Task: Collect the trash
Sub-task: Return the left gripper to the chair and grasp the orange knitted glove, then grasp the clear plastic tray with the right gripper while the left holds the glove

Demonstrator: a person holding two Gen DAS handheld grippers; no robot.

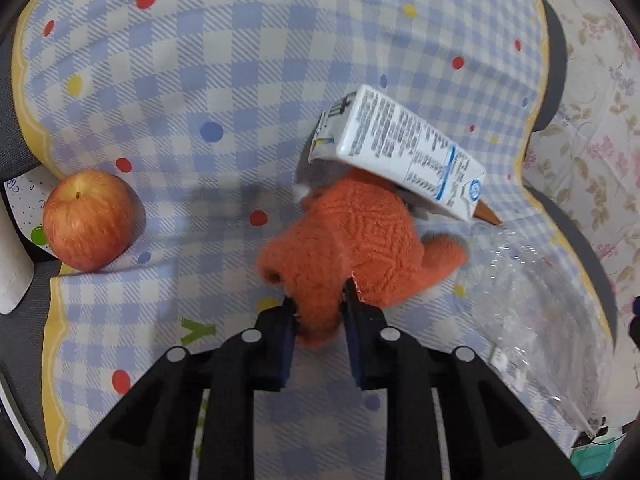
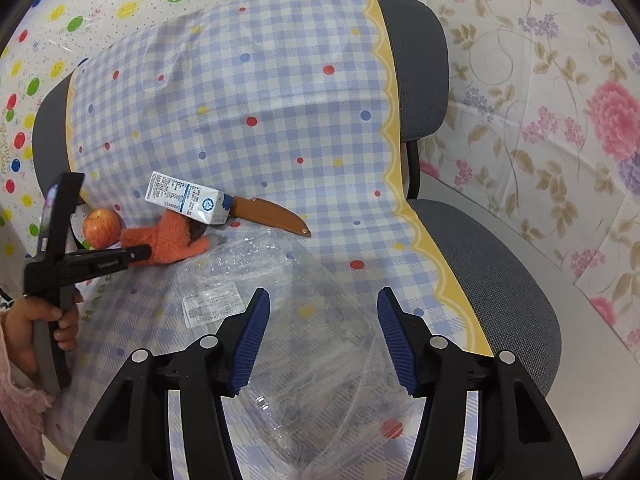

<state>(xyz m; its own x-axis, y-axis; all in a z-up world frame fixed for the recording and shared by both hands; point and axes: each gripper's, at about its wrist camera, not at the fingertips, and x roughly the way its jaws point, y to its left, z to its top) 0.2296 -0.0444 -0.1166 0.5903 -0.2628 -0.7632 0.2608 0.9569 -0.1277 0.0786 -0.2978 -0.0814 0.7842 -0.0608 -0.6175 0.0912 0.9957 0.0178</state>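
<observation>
left gripper (image 1: 318,300) pinching fuzzy orange knitted glove (image 1: 352,236) on checked blue-white cloth (image 1: 180,80) | right gripper (image 2: 322,312) hovering half-open, gripping nothing, over crumpled clear plastic bag (image 2: 248,272) | white milk carton (image 1: 400,144) lying on glove, beyond

The left gripper (image 1: 318,300), held by the person's hand (image 2: 38,326) at 9 o'clock in the right wrist view, points downward with its jaws pinched on the orange glove (image 1: 352,240), while the right gripper (image 2: 323,300) points downward with its jaws apart, pressing nothing.
</observation>
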